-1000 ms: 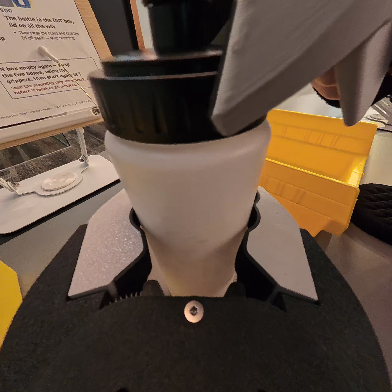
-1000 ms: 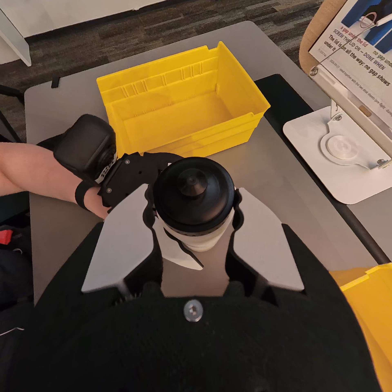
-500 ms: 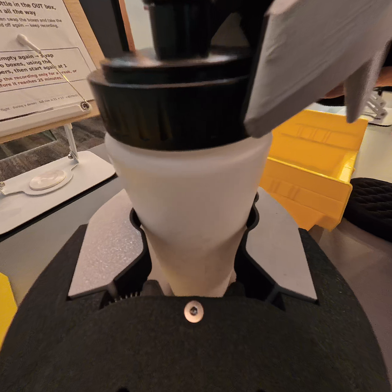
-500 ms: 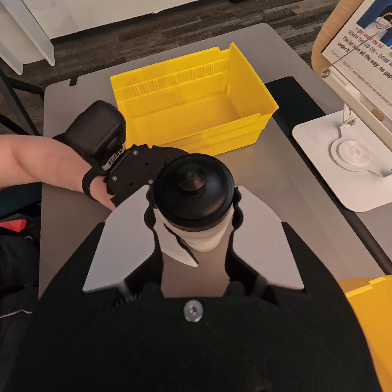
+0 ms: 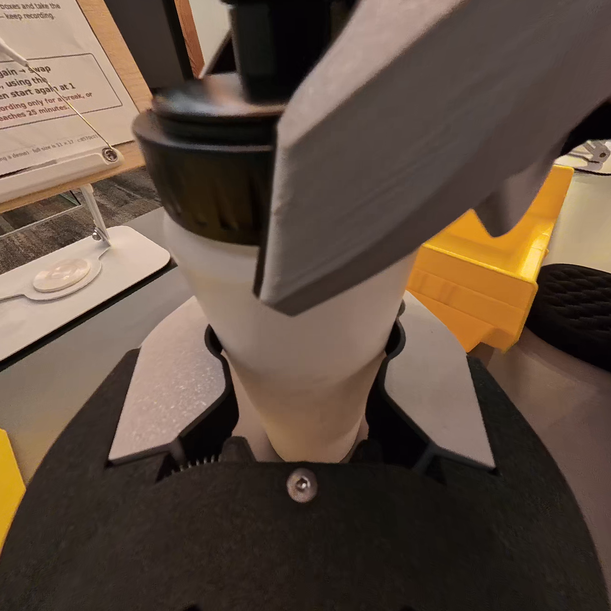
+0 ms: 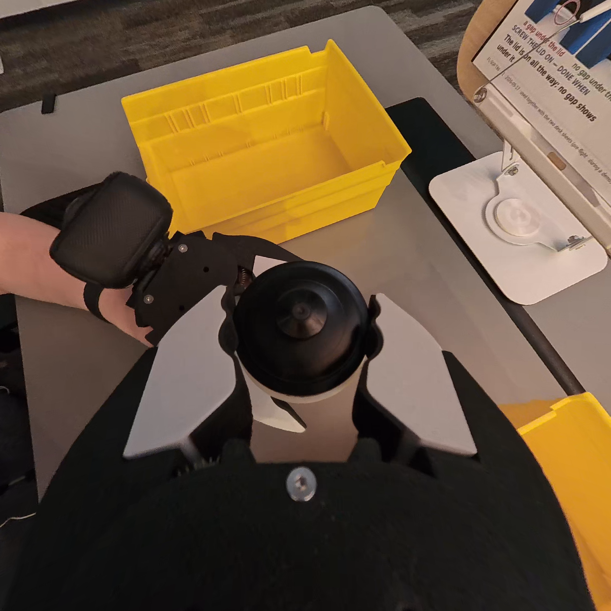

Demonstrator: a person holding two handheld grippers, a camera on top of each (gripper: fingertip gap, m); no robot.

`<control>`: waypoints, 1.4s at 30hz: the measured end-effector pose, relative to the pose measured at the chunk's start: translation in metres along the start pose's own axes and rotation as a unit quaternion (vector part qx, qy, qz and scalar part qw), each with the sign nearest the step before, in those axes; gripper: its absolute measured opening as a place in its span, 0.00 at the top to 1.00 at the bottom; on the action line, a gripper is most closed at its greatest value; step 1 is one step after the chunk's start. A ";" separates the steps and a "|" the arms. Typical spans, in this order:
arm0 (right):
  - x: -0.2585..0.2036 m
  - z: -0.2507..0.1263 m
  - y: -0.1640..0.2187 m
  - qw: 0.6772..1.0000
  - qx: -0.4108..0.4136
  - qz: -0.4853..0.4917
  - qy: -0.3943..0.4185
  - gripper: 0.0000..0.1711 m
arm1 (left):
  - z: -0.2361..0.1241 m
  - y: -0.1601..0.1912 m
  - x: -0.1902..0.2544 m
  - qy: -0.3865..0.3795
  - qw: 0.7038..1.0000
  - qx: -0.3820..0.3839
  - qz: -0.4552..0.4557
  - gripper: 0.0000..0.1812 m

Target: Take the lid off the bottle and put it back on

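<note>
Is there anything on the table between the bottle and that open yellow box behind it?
Only part of the left gripper holding the bottle. Otherwise the grey table is bare up to the yellow box, seen in the right wrist view.

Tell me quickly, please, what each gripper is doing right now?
Left gripper: shut on the white bottle, low on its body.
Right gripper: shut on the black lid, from above.

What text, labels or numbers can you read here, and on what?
Printed sheet, left wrist view: black and red print, legible, but I don't quote writing.
Printed sheet, right wrist view: bold lines legible, fine print too small; not quoted.
Bottle, lid, yellow bin: no writing visible.
</note>
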State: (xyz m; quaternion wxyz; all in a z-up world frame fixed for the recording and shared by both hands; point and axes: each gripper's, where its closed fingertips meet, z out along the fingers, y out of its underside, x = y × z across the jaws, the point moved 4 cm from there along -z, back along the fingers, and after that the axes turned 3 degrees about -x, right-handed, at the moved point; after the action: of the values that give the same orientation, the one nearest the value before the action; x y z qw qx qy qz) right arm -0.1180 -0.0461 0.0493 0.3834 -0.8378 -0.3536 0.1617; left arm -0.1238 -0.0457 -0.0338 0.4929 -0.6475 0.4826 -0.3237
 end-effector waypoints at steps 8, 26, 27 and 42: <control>0.001 -0.005 0.005 0.997 0.006 -0.039 -0.066 0.55 | 0.001 -0.001 0.007 0.050 0.999 0.000 0.011 0.46; -0.014 -0.033 0.007 0.989 0.037 -0.100 -0.098 0.46 | -0.006 0.001 0.026 0.089 0.995 -0.039 0.034 0.46; -0.015 -0.033 0.003 0.994 0.034 -0.079 -0.072 0.46 | -0.006 0.001 0.025 0.080 0.995 -0.043 0.029 0.46; -0.045 -0.041 0.039 0.937 0.009 -0.249 -0.244 0.54 | -0.016 0.002 0.073 0.245 0.963 -0.055 0.095 0.46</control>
State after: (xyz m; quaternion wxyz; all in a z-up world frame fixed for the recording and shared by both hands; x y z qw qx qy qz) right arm -0.1091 -0.1183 0.0469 0.3210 -0.6544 -0.6318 0.2638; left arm -0.1155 -0.1205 -0.0352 0.3520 -0.5254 0.6651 -0.3971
